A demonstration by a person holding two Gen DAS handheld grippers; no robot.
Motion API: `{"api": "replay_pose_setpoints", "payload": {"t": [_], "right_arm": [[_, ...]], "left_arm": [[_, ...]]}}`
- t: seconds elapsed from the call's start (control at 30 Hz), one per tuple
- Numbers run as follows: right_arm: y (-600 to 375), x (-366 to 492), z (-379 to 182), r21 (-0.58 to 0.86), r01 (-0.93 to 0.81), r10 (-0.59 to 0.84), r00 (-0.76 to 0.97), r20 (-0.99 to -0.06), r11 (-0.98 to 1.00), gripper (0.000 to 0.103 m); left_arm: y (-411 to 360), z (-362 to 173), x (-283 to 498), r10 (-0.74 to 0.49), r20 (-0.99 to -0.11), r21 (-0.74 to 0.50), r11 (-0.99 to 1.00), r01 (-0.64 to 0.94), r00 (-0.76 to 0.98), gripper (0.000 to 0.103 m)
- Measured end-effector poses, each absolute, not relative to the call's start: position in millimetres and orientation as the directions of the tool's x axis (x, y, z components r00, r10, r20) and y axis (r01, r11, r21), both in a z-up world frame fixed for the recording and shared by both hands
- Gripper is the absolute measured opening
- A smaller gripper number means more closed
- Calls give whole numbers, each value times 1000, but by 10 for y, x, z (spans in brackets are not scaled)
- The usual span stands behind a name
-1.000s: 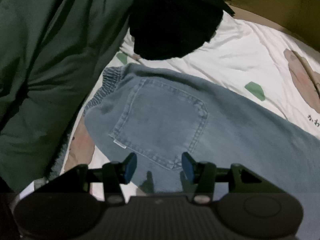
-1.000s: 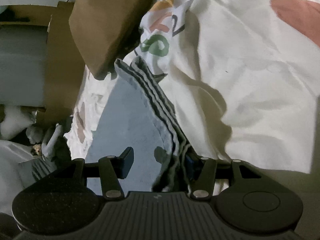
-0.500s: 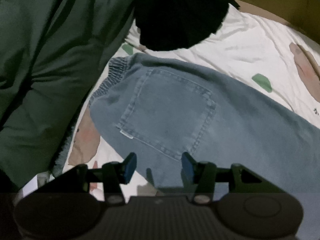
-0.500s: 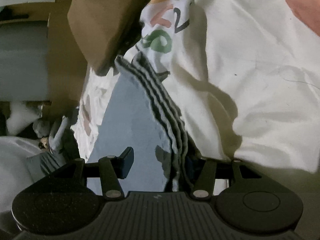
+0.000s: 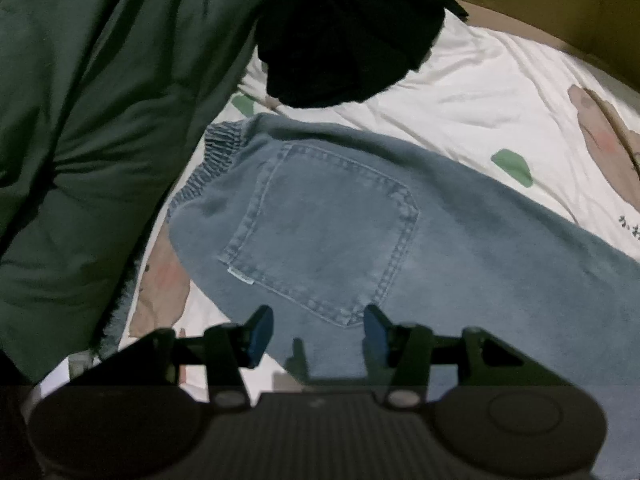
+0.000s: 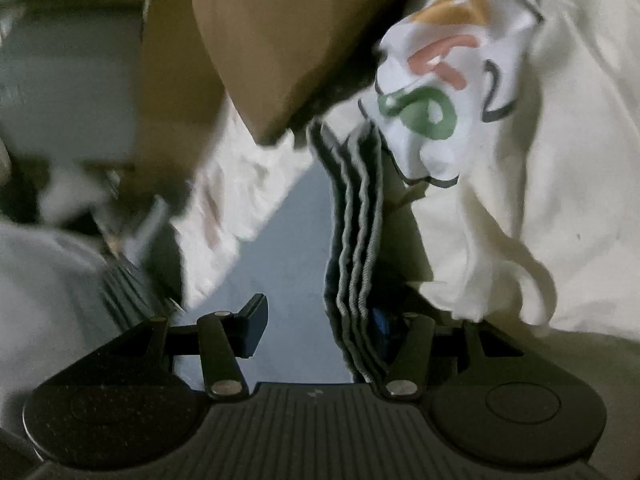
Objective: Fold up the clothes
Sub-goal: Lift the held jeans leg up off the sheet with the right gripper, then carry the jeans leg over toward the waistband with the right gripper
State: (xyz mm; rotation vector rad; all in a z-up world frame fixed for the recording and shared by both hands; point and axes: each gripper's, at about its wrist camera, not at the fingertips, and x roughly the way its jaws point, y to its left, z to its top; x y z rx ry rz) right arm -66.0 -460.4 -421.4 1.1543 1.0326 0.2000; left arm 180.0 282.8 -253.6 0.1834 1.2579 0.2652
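Note:
Blue jeans (image 5: 400, 240) lie flat on a white printed sheet (image 5: 480, 92), back pocket up and elastic waistband to the left. My left gripper (image 5: 316, 320) hovers open over their near edge, with nothing between its fingers. In the right wrist view the jeans (image 6: 288, 248) end in several stacked hem edges (image 6: 356, 240), which stand upright between the fingers of my right gripper (image 6: 320, 312). The hems rest against the right finger and mostly hide its blue pad. The left finger (image 6: 256, 316) stands well clear of the cloth, so this gripper is open too.
A dark green quilt (image 5: 100, 120) fills the left side and a black garment (image 5: 344, 32) lies beyond the waistband. A brown cardboard box (image 6: 280, 40) stands close above the hems. Next to them is a crumpled white cloth with coloured lettering (image 6: 440, 80).
The right gripper has shifted sideways and rolled, so the hem stack now runs more upright beside its right finger. The left view is nearly unchanged.

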Motion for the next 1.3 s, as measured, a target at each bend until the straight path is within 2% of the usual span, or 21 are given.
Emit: {"api": "replay_pose_setpoints", "payload": {"t": [0.1,0.27,0.3,0.37,0.4,0.73,1.0,1.1,1.23,1.3], "right_arm": [[-4565,-556,-4259,783,379,597,507,-622,494,54],[-4530,-385,-4290,768,412,589,492,-641,491,51],[-4543,-400,-4312,764,422,587,490,-645,488,47],[-4532,-396,-4324,734,446,571,462,-679,512,15],[-4518,-399,-4328,716,458,560,446,-698,527,13],[-4306,-265,-3648,631,395,502,388,-773,668,9],[-4218,-260,-2997,625,359,477,422,-771,693,9],[-4128,-181,-2708,605,314,468,413,-781,732,9],[-4042,-19,-2326,591,273,468,402,-787,759,9],[-3970,63,-2082,610,240,485,421,-766,755,9]], "left_arm": [[2830,-2547,1779,284,-914,264,958,-107,289,53],[2818,-2668,1748,274,-922,248,961,-124,275,53],[2810,-2693,1740,272,-923,246,961,-127,271,53],[2783,-2724,1722,267,-926,240,962,-133,266,53],[2770,-2726,1711,264,-927,235,962,-137,266,53],[2614,-2591,1625,226,-931,207,974,-97,286,53],[2531,-2522,1451,199,-941,197,980,-37,273,53],[2487,-2469,1403,197,-938,203,979,-8,285,60],[2411,-2374,1334,170,-935,189,981,34,311,62],[2381,-2322,1292,149,-933,175,983,50,328,67]]}}
